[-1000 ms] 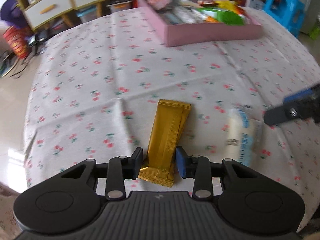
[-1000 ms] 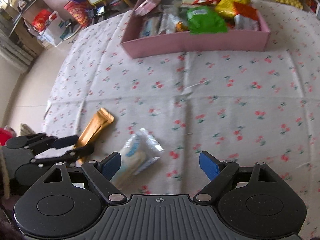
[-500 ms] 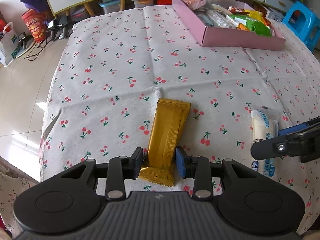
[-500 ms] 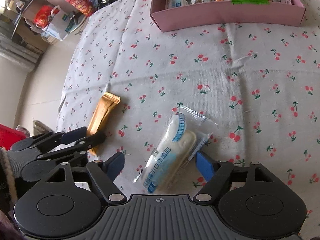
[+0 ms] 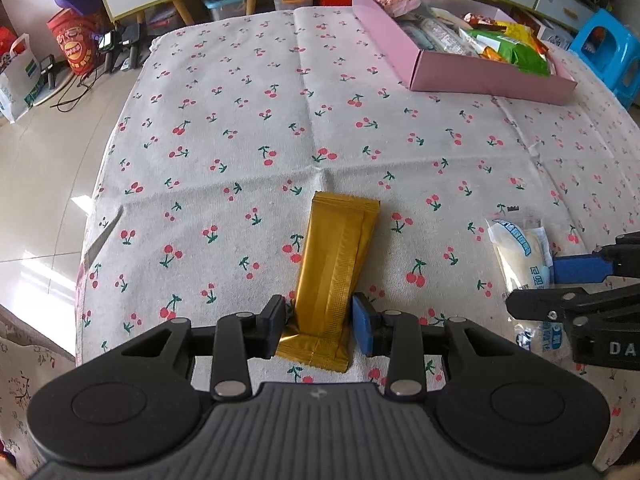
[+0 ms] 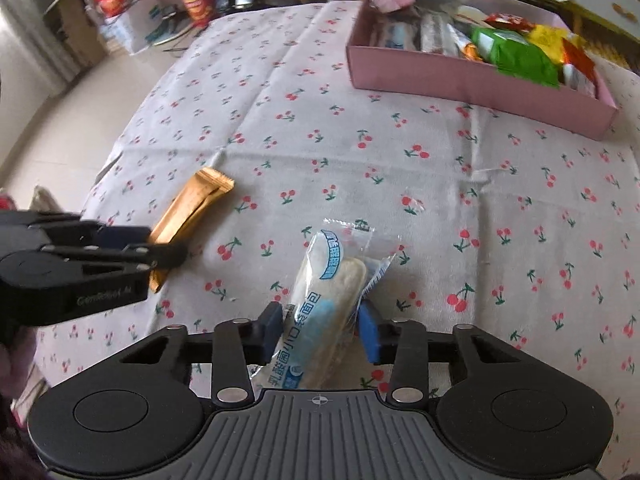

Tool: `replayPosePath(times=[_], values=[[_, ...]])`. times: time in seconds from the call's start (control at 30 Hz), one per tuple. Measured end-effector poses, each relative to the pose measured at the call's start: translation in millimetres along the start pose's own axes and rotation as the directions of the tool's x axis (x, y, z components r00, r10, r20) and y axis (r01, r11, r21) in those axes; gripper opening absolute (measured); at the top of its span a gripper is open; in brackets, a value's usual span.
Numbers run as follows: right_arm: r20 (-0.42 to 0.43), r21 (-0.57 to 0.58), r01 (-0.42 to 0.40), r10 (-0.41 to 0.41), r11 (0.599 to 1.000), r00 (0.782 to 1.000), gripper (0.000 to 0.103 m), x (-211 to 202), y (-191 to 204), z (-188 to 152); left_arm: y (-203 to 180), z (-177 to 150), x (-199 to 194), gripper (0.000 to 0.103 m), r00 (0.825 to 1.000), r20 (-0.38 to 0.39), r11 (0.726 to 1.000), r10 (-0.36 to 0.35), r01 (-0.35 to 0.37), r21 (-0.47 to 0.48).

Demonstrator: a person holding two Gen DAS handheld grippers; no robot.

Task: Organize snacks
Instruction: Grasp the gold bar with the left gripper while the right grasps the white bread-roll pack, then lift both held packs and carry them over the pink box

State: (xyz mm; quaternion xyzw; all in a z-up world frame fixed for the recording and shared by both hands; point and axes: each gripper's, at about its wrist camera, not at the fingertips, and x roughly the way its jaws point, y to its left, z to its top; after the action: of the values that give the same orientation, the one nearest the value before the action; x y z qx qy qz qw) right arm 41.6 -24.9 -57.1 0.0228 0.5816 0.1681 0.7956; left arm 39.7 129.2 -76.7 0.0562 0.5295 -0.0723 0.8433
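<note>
A gold snack bar (image 5: 338, 268) lies on the cherry-print tablecloth (image 5: 260, 132). My left gripper (image 5: 319, 326) has its jaws closed against both sides of the bar's near end; it also shows in the right wrist view (image 6: 160, 254). A clear-wrapped white and blue bread packet (image 6: 326, 300) sits between the jaws of my right gripper (image 6: 321, 330), which press on its sides. The packet also shows in the left wrist view (image 5: 520, 252). A pink box (image 5: 476, 76) holding several snacks stands at the far right.
The table's left edge (image 5: 96, 208) drops to a tiled floor. Drawers, bags and cables stand beyond the far edge. A blue stool (image 5: 608, 52) is at the far right.
My right gripper has moved in over the bread packet and narrowed its jaws onto it. My left gripper stays closed on the gold bar, with the view lifted slightly.
</note>
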Motion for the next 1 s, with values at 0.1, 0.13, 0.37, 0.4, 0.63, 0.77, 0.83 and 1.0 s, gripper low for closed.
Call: replayPosePath(times=[0.1,0.13,0.37,0.4,0.63,0.77,0.83,1.0], values=[[-0.003,0.013,-0.028,0.028,1.000,1.000,0.036,-2,-12,0,-1,0,0,0.037,1.000,0.010,1.000,0.004,-0.004,-0.003],[0.000,0.017,-0.026,0.026,1.000,1.000,0.036,-4,-17,0,-1,1,1,0.037,1.000,0.012,1.000,0.006,-0.006,-0.004],[0.019,0.071,0.002,-0.003,0.998,1.000,0.036,-13,-48,1,1,7,3,0.037,1.000,0.008,0.999,0.010,-0.010,-0.030],[0.023,0.079,0.005,-0.007,0.997,1.000,0.036,-15,-53,1,1,8,3,0.031,1.000,0.006,0.999,0.007,-0.007,-0.040],[0.036,0.147,0.009,-0.014,0.989,0.999,0.036,-25,-83,6,0,16,3,0.027,1.000,-0.005,0.994,-0.016,0.016,-0.112],[0.056,0.188,-0.002,-0.008,0.982,0.998,0.035,-33,-99,10,-4,21,1,0.027,0.999,0.003,0.989,-0.047,0.047,-0.138],[0.058,0.216,-0.013,0.001,0.976,0.998,0.035,-35,-107,12,-8,23,0,0.027,0.998,0.009,0.987,-0.061,0.062,-0.146],[0.042,0.288,-0.051,0.040,0.956,0.998,0.034,-34,-125,15,-17,32,-2,0.027,0.996,0.021,0.983,-0.087,0.090,-0.161]])
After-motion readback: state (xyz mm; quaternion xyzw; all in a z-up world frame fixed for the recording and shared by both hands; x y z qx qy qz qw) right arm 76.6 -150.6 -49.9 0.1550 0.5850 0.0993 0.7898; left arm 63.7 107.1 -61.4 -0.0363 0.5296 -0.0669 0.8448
